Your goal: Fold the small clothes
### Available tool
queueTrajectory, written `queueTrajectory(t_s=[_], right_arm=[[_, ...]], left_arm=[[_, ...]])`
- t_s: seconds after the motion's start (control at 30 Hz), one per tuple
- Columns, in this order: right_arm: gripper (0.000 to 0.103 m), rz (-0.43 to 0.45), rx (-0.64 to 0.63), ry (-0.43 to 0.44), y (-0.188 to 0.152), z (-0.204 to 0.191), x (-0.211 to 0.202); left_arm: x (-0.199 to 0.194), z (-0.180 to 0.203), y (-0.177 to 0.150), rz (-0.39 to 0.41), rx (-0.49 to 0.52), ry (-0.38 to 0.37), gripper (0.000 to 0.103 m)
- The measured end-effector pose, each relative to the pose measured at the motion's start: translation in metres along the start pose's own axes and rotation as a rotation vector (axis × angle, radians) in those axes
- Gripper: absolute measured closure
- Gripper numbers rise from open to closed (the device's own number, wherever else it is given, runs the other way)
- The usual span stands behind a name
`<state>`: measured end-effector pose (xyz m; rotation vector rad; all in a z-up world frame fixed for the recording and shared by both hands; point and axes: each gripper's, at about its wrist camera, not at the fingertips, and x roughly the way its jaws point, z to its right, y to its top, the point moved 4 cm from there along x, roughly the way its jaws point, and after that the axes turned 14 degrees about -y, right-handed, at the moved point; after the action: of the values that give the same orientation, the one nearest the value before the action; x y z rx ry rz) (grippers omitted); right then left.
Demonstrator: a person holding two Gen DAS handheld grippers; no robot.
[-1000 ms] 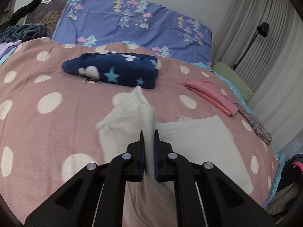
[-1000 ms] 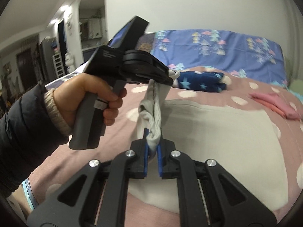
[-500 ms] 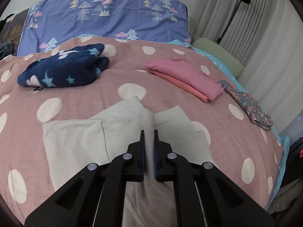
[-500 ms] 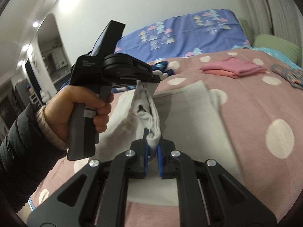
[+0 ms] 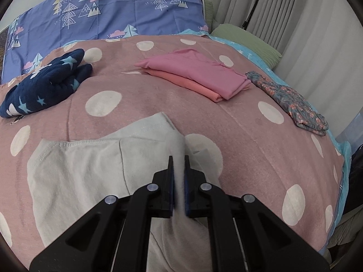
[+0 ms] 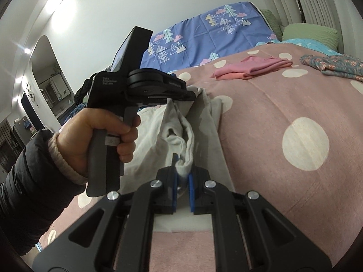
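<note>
A pale grey-white garment [image 5: 86, 170] lies on the pink polka-dot bedspread [image 5: 249, 136], one side folded over its body. My left gripper [image 5: 178, 158] is shut on the right edge of that fold. In the right wrist view the same garment [image 6: 149, 136] hangs bunched between the two tools. My right gripper [image 6: 182, 158] is shut on a rolled edge of the cloth. The left gripper [image 6: 192, 95], held by a hand in a dark sleeve, pinches the cloth farther back, just above the bed.
Folded pink clothes [image 5: 199, 77] lie to the far right, a floral garment [image 5: 292, 104] near the bed's right edge, a navy star-print fleece [image 5: 43, 86] to the far left. Blue tree-print pillow [image 5: 109, 11] and green pillow [image 5: 247, 40] sit at the head.
Both grippers carried the held edge of the garment across to the right and lowered it, so the fold now lies over the garment's body. The jaws stayed shut on the cloth.
</note>
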<state>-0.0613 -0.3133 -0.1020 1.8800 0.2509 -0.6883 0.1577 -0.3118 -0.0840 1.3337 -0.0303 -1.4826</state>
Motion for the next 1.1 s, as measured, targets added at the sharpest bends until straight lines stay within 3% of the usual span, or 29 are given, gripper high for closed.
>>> queueTrajectory(t_s=[0.17, 0.3, 0.37, 0.53, 0.7, 0.9, 1.1], right_arm=[[0.096, -0.033, 0.023, 0.008, -0.006, 0.007, 0.004], [0.095, -0.067, 0.065, 0.057, -0.010, 0.013, 0.002], [0.095, -0.094, 0.098, 0.093, -0.010, 0.017, 0.005], [0.095, -0.158, 0.184, 0.158, -0.014, 0.027, 0.010], [0.095, -0.173, 0.199, 0.173, -0.013, 0.028, 0.011], [0.095, -0.153, 0.182, 0.172, -0.007, 0.023, 0.004], [0.095, -0.142, 0.188, 0.175, -0.001, 0.021, -0.004]], left_arm=[[0.017, 0.004, -0.007, -0.037, 0.040, 0.006, 0.094], [0.015, 0.014, -0.016, -0.050, 0.060, -0.038, 0.057], [0.004, 0.027, -0.021, -0.052, 0.104, -0.050, 0.050], [-0.047, 0.052, -0.051, -0.023, 0.262, 0.011, 0.032], [-0.102, 0.055, -0.112, -0.018, 0.315, 0.035, 0.030], [-0.129, 0.027, -0.191, -0.065, 0.193, 0.086, 0.030], [-0.130, 0.003, -0.218, -0.078, 0.154, 0.246, 0.030]])
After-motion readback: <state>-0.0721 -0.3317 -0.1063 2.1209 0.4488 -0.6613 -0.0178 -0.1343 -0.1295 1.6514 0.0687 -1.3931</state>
